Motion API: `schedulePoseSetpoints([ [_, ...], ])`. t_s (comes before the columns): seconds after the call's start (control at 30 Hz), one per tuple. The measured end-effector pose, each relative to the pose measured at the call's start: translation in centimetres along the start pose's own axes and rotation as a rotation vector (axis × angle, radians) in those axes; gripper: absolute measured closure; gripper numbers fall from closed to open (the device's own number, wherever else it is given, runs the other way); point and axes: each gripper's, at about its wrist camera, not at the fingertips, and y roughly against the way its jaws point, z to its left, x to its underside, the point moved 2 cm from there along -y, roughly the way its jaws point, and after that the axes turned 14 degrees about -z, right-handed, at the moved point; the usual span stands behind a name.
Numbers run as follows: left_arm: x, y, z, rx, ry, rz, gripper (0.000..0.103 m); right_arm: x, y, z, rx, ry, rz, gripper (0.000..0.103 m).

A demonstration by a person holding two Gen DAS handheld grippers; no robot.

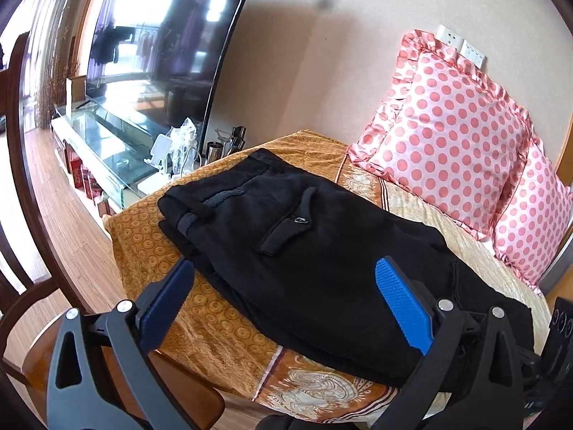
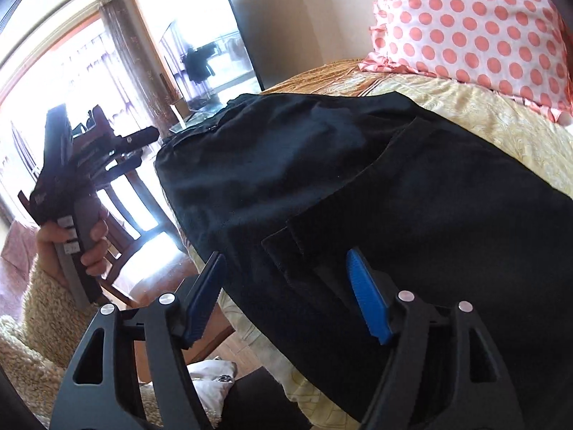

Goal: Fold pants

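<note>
Black pants (image 1: 304, 251) lie folded on the orange patterned bedspread (image 1: 222, 329), waistband at the far left, back pocket up. My left gripper (image 1: 283, 268) is open and empty, hovering above the near edge of the pants. In the right wrist view the pants (image 2: 358, 179) fill the middle. My right gripper (image 2: 284, 261) is open and empty just above their near edge. The left gripper's handle (image 2: 71, 186) shows at the left, held in a hand.
Pink polka-dot pillows (image 1: 458, 132) lean on the wall at the back right. A TV (image 1: 161, 36) on a glass stand (image 1: 96, 143) stands left of the bed. A wooden chair (image 2: 121, 193) is by the bed's left edge.
</note>
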Motion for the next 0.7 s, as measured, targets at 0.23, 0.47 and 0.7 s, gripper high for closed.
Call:
schedulePoseSetpoints([
  [0.23,-1.2,-2.5,3.5,0.082,0.276,0.098,0.002,-0.1,0.2,-0.5,-0.022,-0.03,-0.019,0.031],
  [0.47,-0.2,-4.7,5.0,0.063,0.424,0.223,0.002,0.1,0.2,-0.2,-0.019,-0.001,-0.026,0.028],
  [0.7,-0.9,-6.6,5.2,0.085,0.475,0.298,0.002,0.3,0.1,0.1,-0.016,0.026,-0.031,0.025],
])
